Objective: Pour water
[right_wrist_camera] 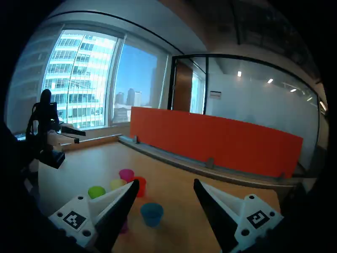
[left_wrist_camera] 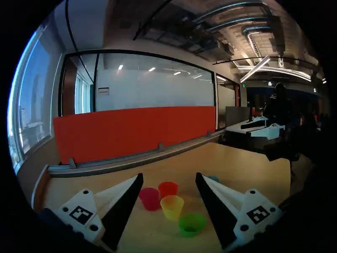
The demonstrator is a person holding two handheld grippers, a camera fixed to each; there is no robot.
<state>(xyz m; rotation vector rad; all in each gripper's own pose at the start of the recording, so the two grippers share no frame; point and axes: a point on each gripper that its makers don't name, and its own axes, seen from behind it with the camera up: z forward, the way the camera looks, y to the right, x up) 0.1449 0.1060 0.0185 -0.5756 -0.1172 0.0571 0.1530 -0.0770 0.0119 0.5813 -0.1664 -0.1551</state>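
Observation:
Several small plastic cups stand close together on the pale wooden table. In the left gripper view they are magenta, red, yellow and green; a blue cup peeks from behind one finger. My left gripper hangs open just above and in front of them, holding nothing. In the right gripper view the blue cup is nearest, with the red, yellow, magenta and green cups behind. My right gripper is open and empty above the table.
An orange partition with a metal rail runs along the table's far edge. A large window lies beyond. The other gripper, held by a hand, is at the left of the right gripper view. Something purple shows under one finger.

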